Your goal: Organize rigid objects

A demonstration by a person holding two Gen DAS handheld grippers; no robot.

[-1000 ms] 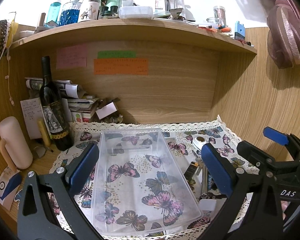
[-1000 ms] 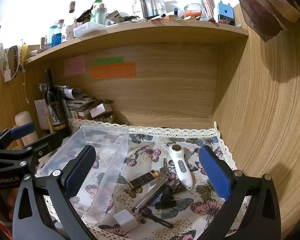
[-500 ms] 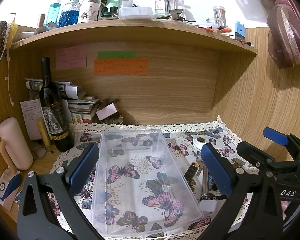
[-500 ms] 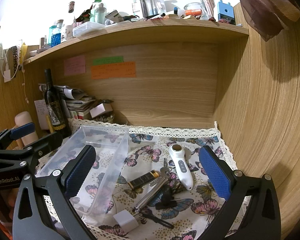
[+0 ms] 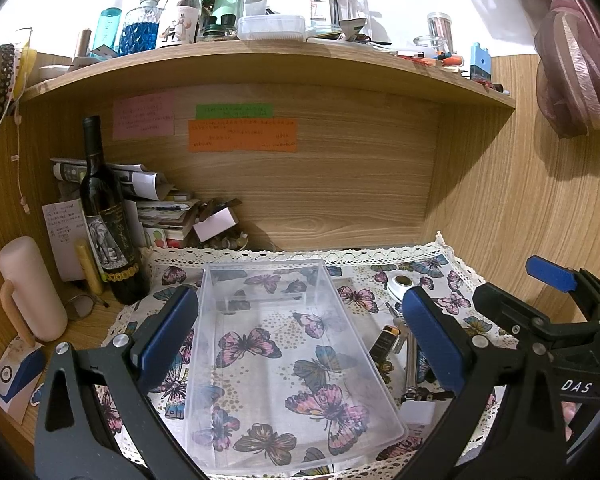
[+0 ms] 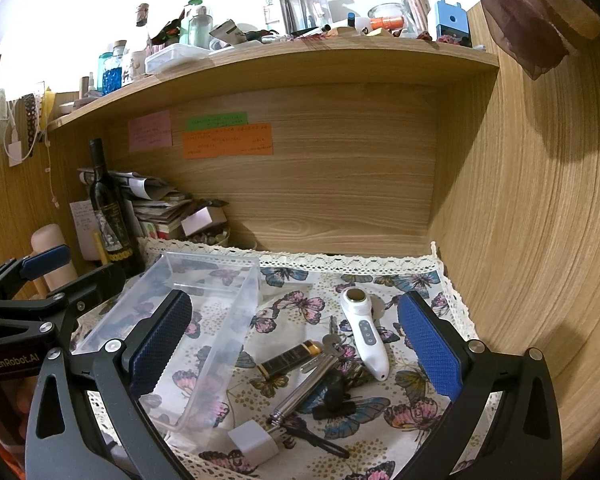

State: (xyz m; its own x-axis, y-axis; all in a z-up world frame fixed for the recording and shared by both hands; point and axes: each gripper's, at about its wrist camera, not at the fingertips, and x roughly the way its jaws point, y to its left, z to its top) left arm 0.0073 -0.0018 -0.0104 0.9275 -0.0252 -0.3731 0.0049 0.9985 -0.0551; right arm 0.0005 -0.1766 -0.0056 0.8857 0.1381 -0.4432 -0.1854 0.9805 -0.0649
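I am holding my left gripper [image 5: 298,344] over the clear plastic bin [image 5: 284,364], its fingers spread wide to either side of the bin and gripping nothing. The bin is sitting empty on the butterfly cloth [image 6: 404,280] covering the worktop, its long axis running away from me toward the wooden back wall. My right gripper [image 6: 296,344] is hovering just right of the bin, fingers equally wide apart and empty, looking down on the loose items scattered on the cloth. The white handheld device [image 6: 363,334] is lying with its round head pointing toward the back wall and its tapered end toward me. The black and gold battery [image 6: 291,357] is lying diagonally, gold end up and to the right, next to a bunch of keys [image 6: 334,342]. The metal rod [image 6: 306,390] is running along the same diagonal, and the white charger cube [image 6: 253,438] is resting nearest me, just beside the bin's near corner. A dark wine bottle [image 5: 108,220] is standing upright at the left rear.
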